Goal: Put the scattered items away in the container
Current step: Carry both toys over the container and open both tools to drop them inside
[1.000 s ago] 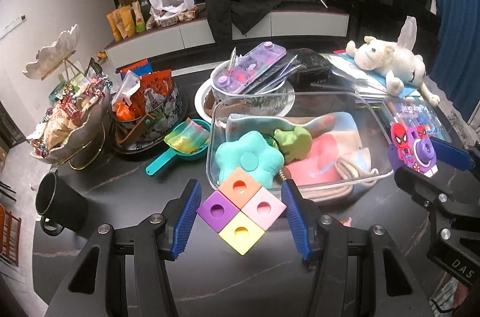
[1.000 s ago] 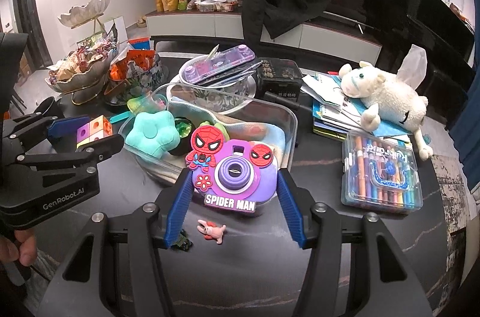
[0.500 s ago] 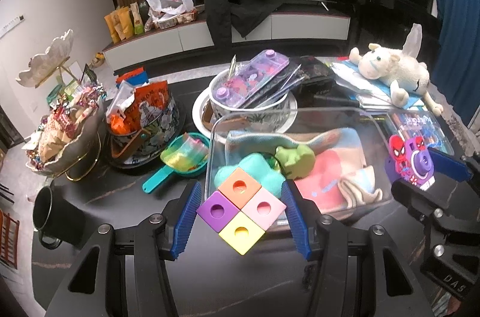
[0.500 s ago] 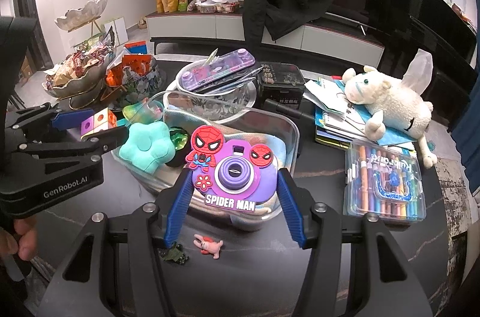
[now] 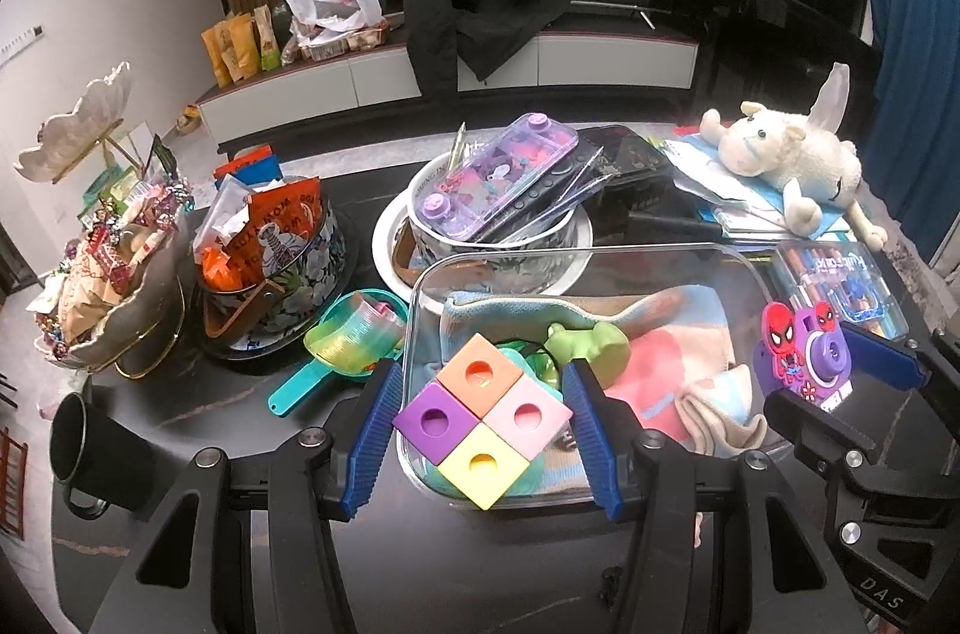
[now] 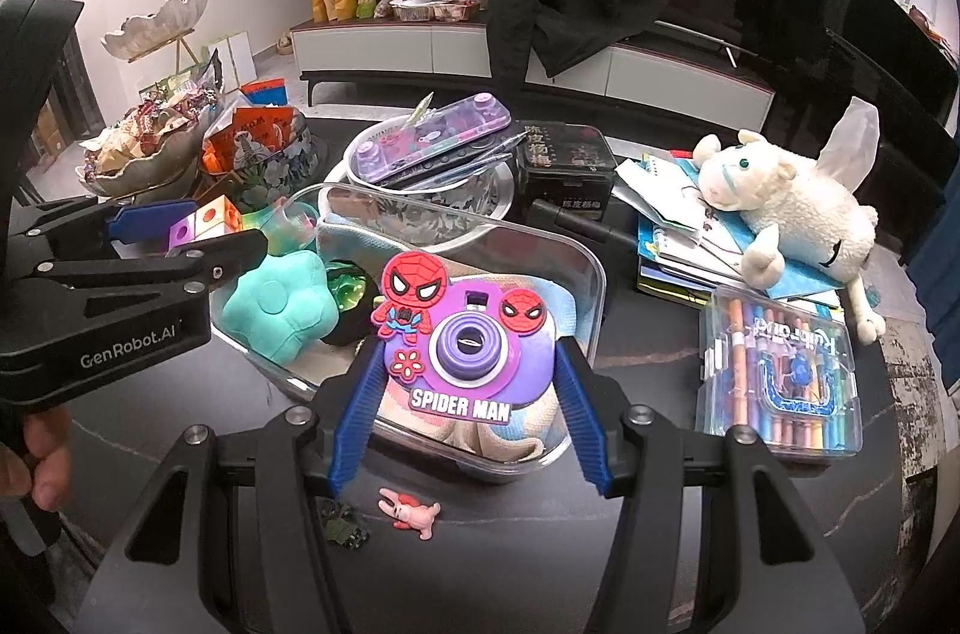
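Left gripper: level, above near-left corner of clear container; fingers closed onto four-colour block cluster. Right gripper: level, over container's near edge; fingers clamped on Spider-Man toy camera. Both items held off dark table.

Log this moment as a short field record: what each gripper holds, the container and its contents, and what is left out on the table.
left gripper: shut on four-colour cube block, over the container
right gripper: shut on Spider-Man toy camera, over the container
container: clear plastic tub
contents: teal flower toy, green frog toy, striped cloth
loose on table: pink figure, small dark green toy
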